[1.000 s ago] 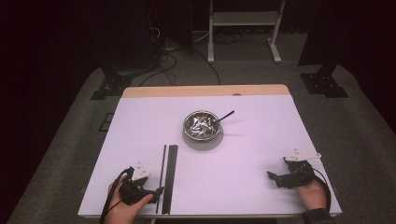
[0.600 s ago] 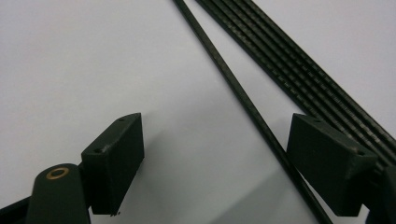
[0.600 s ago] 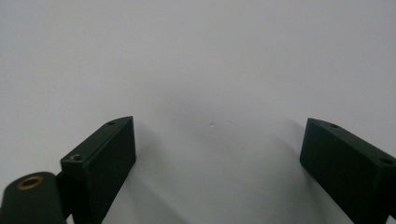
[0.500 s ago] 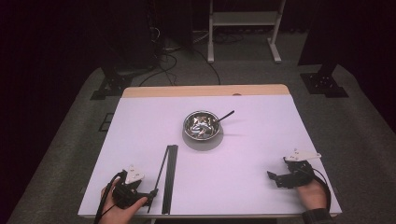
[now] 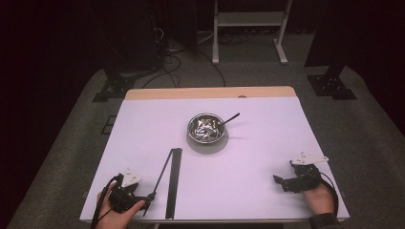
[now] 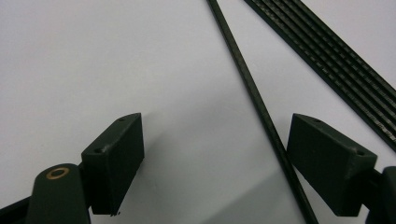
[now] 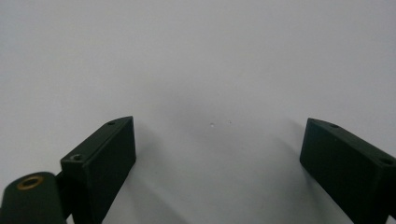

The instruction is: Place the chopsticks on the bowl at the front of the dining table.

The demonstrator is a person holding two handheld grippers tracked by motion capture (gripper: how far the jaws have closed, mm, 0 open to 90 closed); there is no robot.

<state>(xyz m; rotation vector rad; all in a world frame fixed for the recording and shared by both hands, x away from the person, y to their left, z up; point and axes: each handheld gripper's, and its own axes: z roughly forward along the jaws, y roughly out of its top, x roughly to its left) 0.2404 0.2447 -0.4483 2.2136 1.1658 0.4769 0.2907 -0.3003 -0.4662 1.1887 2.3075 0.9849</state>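
My left claw (image 6: 215, 154) stands spread wide over the table (image 5: 267, 191), pinching nothing. The thin black rod (image 6: 254, 105) runs between its jaws, just beside the right-hand jaw, and slants away from the bundle of rods (image 6: 327, 56), which lies beyond it. My right claw (image 7: 217, 154) is spread and empty, well apart from the bundle.

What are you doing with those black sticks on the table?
A person holds a hand-held gripper in each hand. The left hand-held gripper sits open around one thin black rod, angled away from the bundle of black rods. The right hand-held gripper rests open on the white table. A metal bowl with a spoon stands farther back.
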